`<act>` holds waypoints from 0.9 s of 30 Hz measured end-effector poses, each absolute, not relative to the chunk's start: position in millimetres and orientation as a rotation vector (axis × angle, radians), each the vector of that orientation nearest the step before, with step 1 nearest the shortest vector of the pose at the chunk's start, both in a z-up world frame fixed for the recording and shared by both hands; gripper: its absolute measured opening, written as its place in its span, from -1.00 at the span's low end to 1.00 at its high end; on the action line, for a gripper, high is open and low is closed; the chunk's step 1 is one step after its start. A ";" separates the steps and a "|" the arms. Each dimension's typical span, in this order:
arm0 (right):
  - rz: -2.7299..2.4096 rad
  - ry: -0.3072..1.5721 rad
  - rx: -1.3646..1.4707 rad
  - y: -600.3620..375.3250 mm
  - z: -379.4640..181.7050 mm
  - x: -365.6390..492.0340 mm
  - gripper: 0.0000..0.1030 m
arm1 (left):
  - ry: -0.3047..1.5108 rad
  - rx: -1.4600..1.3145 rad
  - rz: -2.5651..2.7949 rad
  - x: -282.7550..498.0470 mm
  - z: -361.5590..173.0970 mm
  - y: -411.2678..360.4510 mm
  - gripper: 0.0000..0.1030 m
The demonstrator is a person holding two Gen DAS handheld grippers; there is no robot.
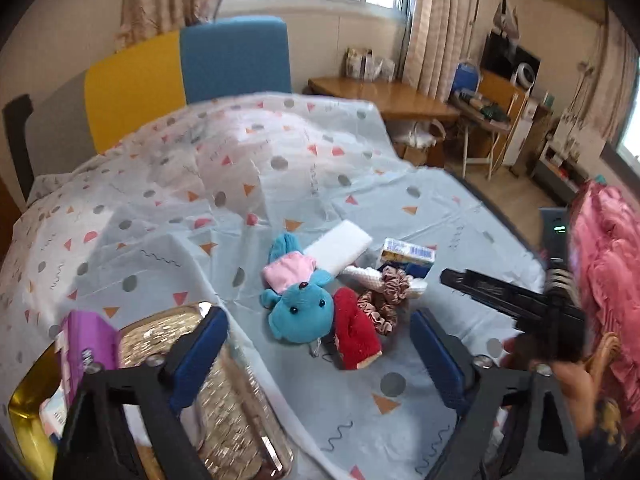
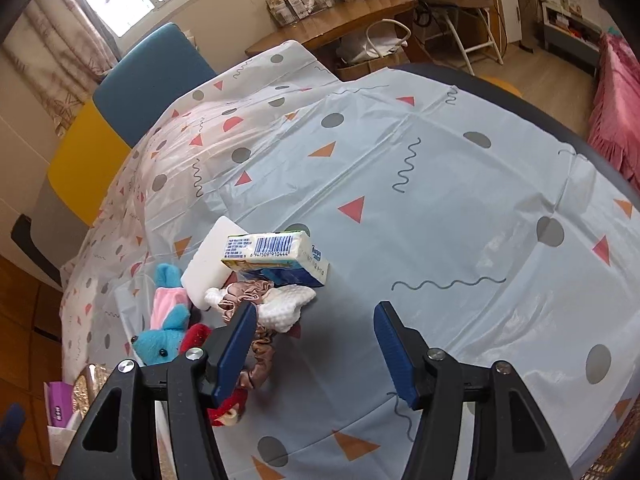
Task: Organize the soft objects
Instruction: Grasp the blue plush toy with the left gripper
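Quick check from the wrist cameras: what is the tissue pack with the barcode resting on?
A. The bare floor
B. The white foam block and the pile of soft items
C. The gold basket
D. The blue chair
B: the tissue pack leans on the white foam block, above the scrunchies.

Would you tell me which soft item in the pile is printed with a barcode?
The tissue pack, lying on the white sponge block; the blue plush mouse and scrunchies bear no print.
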State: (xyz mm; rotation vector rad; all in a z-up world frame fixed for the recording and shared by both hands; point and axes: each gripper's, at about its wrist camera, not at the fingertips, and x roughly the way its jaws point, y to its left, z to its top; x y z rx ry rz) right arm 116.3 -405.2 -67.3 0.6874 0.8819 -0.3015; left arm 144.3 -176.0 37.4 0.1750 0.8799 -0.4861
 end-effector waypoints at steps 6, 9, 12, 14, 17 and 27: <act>-0.266 0.881 0.728 -407.5 -66.2 117.1 0.20 | 1.117 0.105 -0.373 210.4 -26.3 -199.4 0.06; -0.247 0.881 0.736 -406.6 -65.3 118.2 0.20 | 1.191 0.099 -0.325 227.8 -52.9 -201.7 0.14; -0.231 0.884 0.753 -407.2 -66.0 119.0 0.20 | 1.191 0.166 -0.304 237.0 -68.1 -210.0 0.16; -0.221 0.882 0.763 -407.4 -65.6 118.8 0.20 | 1.225 0.183 -0.298 242.2 -79.3 -215.0 0.16; -0.216 0.877 0.763 -407.1 -64.0 117.9 0.20 | 1.220 0.221 -0.315 244.1 -89.2 -223.1 0.11; -0.211 0.886 0.737 -405.1 -66.1 119.4 0.20 | 1.107 0.175 -0.427 246.9 -36.2 -213.4 -0.22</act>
